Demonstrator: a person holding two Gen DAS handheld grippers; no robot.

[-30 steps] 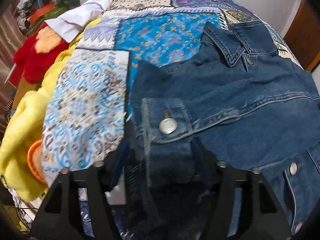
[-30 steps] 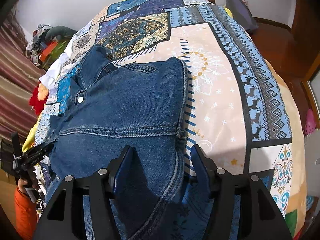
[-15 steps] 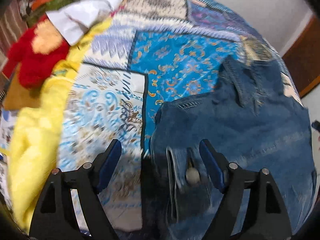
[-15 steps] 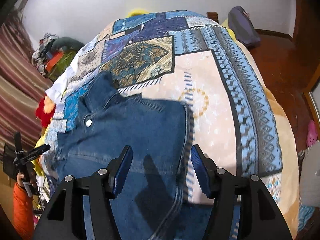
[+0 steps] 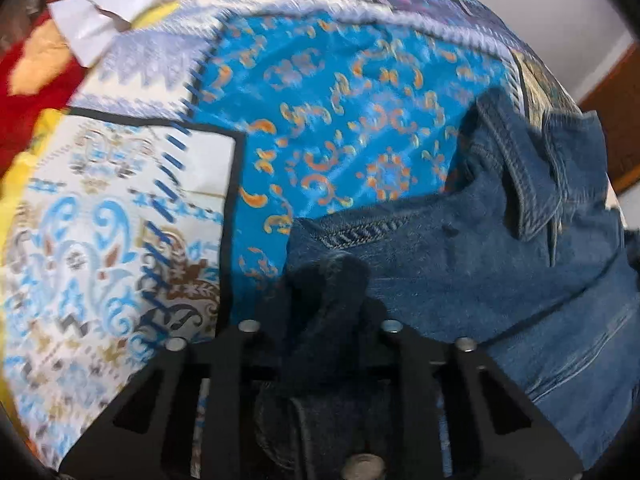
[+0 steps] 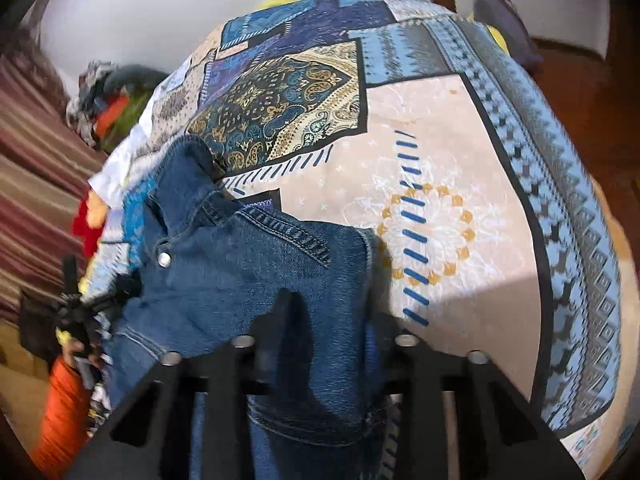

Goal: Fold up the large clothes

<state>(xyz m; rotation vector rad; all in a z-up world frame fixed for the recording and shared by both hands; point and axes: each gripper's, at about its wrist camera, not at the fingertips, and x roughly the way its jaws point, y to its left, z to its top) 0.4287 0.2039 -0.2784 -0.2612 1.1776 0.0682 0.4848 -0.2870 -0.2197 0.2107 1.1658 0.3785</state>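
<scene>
A blue denim jacket (image 5: 480,264) lies on the patchwork bedspread (image 5: 340,92), collar toward the far side. My left gripper (image 5: 324,296) has a bunched fold of the jacket's left edge between its jaws, which are closing and pinch the denim. In the right wrist view the jacket (image 6: 248,248) spreads left of centre, its metal button (image 6: 164,259) showing. My right gripper (image 6: 332,320) is closing on the jacket's right edge, with denim pressed between the jaws. The left gripper (image 6: 76,312) also shows there, held by a hand with an orange sleeve (image 6: 60,400).
A red plush toy (image 5: 36,80), a yellow blanket (image 5: 12,184) and white cloth (image 5: 108,8) lie along the bed's left side. A clothes pile (image 6: 108,96) sits by the striped curtain (image 6: 32,184). A wooden floor (image 6: 592,92) and a purple bag (image 6: 504,20) are at right.
Both grippers' jaws went from wide apart to pinched on denim. The left gripper shifted along the jacket's edge; the cuff with its button slid under it. The jacket bunched up.
</scene>
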